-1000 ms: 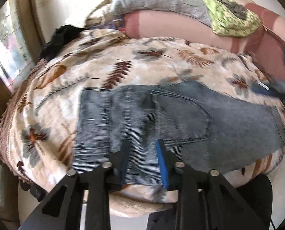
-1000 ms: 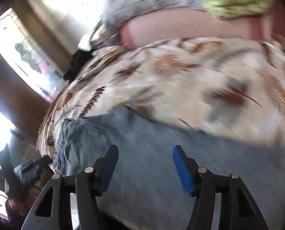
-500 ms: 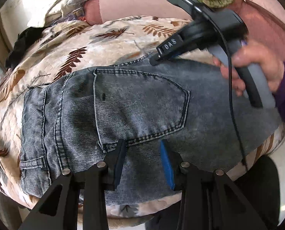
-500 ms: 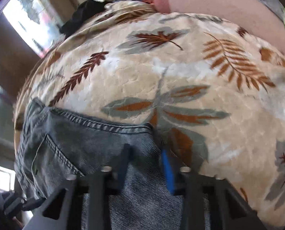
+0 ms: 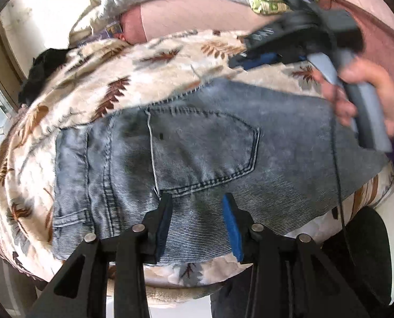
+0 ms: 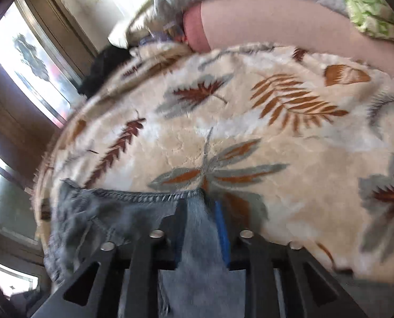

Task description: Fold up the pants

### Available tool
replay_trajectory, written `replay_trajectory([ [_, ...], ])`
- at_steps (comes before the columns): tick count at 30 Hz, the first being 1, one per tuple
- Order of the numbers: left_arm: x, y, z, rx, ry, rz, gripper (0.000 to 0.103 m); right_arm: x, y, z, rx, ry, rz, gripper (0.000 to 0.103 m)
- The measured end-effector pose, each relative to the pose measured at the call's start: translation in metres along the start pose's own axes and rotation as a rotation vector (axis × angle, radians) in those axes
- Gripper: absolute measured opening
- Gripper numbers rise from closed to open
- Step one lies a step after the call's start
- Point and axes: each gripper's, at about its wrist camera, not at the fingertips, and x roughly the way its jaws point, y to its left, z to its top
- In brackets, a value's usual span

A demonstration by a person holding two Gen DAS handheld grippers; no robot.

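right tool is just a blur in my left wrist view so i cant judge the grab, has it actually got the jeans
observer: yes. In the right wrist view the right tool is shut on the jeans, with a strip of denim pinched between its blue pads.
operator: where on the jeans
observer: at the right end of the stitched edge; the stitching runs off to the left of the tool.
operator: whats ahead of it
observer: leaf-print quilt, then a pink cushion behind it.
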Motion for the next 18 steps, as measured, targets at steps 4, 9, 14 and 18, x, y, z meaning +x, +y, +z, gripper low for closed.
replay_trajectory([
  [4, 0.023, -0.016, -0.002, 0.032, 0.062, -0.003, 0.047, -0.008, -0.003, -0.021, 0.014, 0.041, -0.048, 0.029],
  [9, 0.029, -0.026, 0.0, 0.048, 0.105, 0.065, 0.047, 0.012, -0.013, -0.053, 0.048, 0.095, -0.14, 0.024],
  [14, -0.04, -0.025, 0.017, 0.022, -0.068, 0.13, 0.049, -0.079, -0.003, -0.061, 0.048, -0.068, -0.046, 0.027],
  [18, -0.106, -0.032, 0.03, -0.042, -0.263, 0.17, 0.083, -0.179, 0.008, -0.087, 0.001, -0.266, -0.066, 0.034],
])
